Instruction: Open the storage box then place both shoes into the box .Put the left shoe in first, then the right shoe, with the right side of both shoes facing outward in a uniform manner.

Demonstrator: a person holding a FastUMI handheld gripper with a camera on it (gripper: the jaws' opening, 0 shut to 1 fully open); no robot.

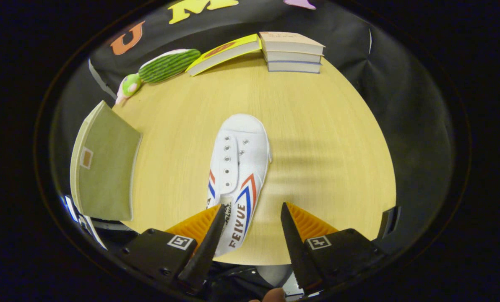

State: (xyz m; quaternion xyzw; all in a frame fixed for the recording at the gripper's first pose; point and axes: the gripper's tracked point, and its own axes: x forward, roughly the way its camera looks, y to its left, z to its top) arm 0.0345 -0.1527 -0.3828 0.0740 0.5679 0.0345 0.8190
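Observation:
A white canvas shoe with red and blue stripes lies on the wooden table, toe pointing away from me, heel toward the fingers. Its heel end lies between my gripper's fingers, close against the left one, with a gap to the right one. The gripper is open and presses on nothing. An olive-green fabric storage box stands to the left of the shoe, with its flat lid or side facing me.
At the table's far edge lie a green plush toy, a yellow book and a stack of three books. Bare tabletop stretches to the right of the shoe. The table's near edge runs just under the fingers.

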